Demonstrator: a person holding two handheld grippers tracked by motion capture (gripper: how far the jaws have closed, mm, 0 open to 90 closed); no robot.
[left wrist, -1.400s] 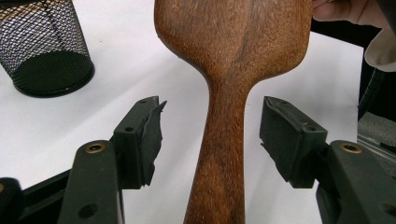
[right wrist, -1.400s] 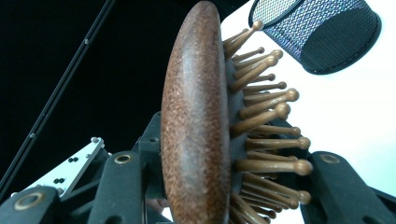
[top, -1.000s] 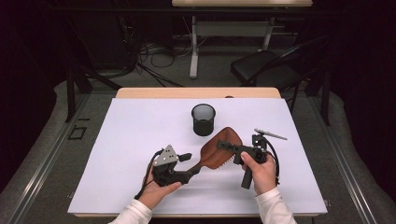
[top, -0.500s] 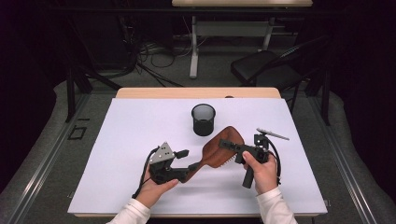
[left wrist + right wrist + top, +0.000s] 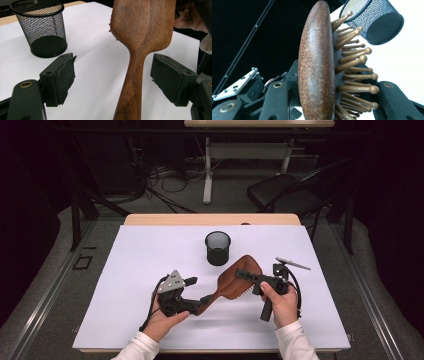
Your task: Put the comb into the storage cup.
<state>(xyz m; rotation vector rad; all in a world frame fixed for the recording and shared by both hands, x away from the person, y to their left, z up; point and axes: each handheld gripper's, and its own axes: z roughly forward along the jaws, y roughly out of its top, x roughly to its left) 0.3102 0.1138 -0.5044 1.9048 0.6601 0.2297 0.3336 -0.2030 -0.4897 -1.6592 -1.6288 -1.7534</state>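
A brown wooden hairbrush (image 5: 235, 282) hangs just above the white table top (image 5: 140, 260), bristles down, between both grippers. My right gripper (image 5: 243, 274) is shut on its head; in the right gripper view the jaws clamp the oval back (image 5: 317, 65) and the bristle side. My left gripper (image 5: 202, 301) sits at the handle end. Its jaws have just been opening: in the left gripper view the pads (image 5: 62, 77) stand apart on either side of the handle (image 5: 133, 75) without touching it. A black mesh cup (image 5: 218, 248) stands upright just behind the brush.
The white top ends in a wooden strip (image 5: 210, 219) at the back. Beyond it are a dark chair (image 5: 280, 195), a table leg and cables on the floor. Both forearms come in at the front edge.
The left gripper's jaws have spread away from the brush handle. The brush stays where it was in the right gripper's hold, and the right hand has not moved.
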